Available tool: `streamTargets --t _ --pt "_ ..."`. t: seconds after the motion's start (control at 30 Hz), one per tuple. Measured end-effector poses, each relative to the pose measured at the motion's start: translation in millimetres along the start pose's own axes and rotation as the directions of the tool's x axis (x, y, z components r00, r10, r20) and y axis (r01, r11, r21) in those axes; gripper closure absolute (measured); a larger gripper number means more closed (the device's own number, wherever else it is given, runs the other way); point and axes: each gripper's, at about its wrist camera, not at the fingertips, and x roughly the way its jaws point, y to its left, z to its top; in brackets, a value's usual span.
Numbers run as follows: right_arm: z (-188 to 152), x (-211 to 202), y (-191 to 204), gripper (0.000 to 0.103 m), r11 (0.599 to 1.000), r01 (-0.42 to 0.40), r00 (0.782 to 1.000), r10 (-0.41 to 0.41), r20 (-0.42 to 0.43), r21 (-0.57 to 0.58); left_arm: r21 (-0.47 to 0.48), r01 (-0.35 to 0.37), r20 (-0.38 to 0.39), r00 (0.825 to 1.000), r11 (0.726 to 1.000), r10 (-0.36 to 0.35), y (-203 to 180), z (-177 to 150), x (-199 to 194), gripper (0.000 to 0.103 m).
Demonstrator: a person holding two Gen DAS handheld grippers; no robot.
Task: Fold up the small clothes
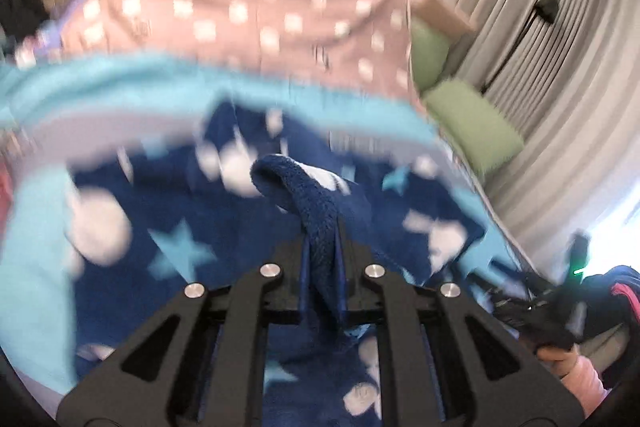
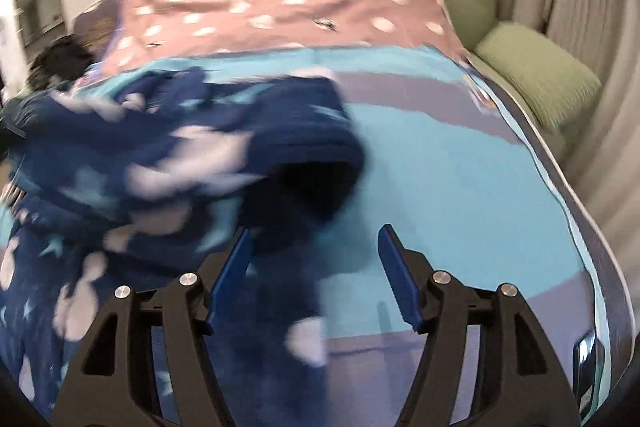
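so the left gripper point(image 1: 322, 227) has its jaws clamped on a fold of the navy star-print fleece point(image 1: 316, 203), lifting it off the bed point(image 2: 460, 167), probably to spread it out. right gripper point(image 2: 314, 263) jaws are apart, gripping nothing, fleece hanging just in front

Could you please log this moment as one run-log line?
left tool: shut on navy star garment | right tool: open, holding nothing | surface: blue blanket
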Motion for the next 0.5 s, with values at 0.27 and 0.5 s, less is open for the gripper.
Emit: streamTargets --t 0.27,0.5 --pt "4.6 18.8 11.2 0.037 0.998 0.007 1.0 -0.008 -0.029 -0.056 0.036 -0.199 0.039 0.98 0.979 0.197 44.0 15.4 -46.2 0.092" --pt "4.5 5.0 17.3 0.037 0.998 -0.01 1.0 0.01 -0.002 -0.07 0.027 -0.377 -0.087 0.922 0.926 0.378 91.5 -28.8 -5.7 0.075"
